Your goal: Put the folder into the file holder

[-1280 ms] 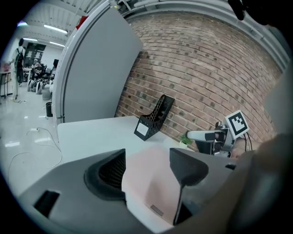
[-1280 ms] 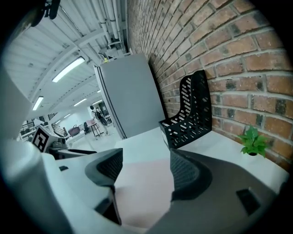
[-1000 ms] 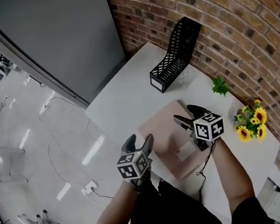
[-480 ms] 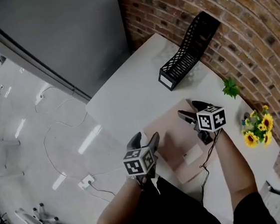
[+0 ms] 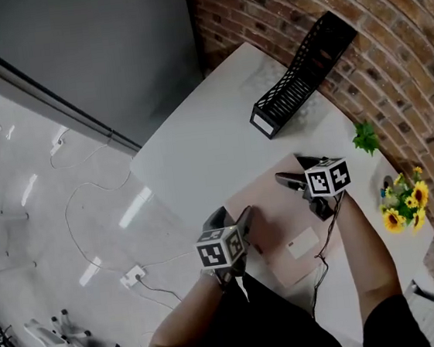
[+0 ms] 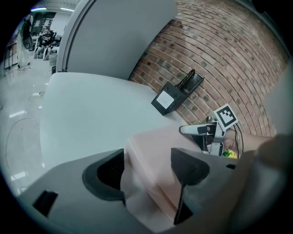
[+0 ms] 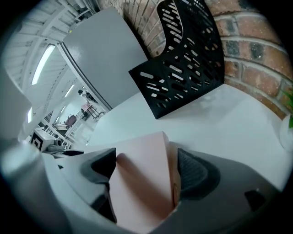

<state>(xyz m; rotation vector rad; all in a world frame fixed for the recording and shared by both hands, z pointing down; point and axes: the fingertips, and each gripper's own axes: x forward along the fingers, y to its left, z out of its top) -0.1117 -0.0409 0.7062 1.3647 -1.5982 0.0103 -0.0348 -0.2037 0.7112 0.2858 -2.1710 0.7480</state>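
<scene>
A pink folder [image 5: 272,213] lies flat on the white table [image 5: 191,152], white label [image 5: 303,242] near me. The black mesh file holder [image 5: 299,74] stands at the brick wall, empty. My left gripper [image 5: 234,218] hangs open over the folder's near left edge. In the left gripper view the folder [image 6: 149,153] shows between the spread fingers [image 6: 104,176]. My right gripper [image 5: 294,171] is at the folder's far right corner. Its jaws have just been opening, and the corner [image 7: 142,173] lies between them without the pads [image 7: 198,174] pressing it. The holder [image 7: 183,59] is beyond.
Yellow sunflowers [image 5: 404,206] and a small green plant [image 5: 366,138] stand at the table's right by the brick wall [image 5: 389,48]. A grey panel [image 5: 109,49] rises behind the table. Cables and a power strip [image 5: 131,276] lie on the floor to the left.
Both grippers have sunk toward the folder. The right gripper's jaws stand wider than before. The folder and the file holder have not moved on the table.
</scene>
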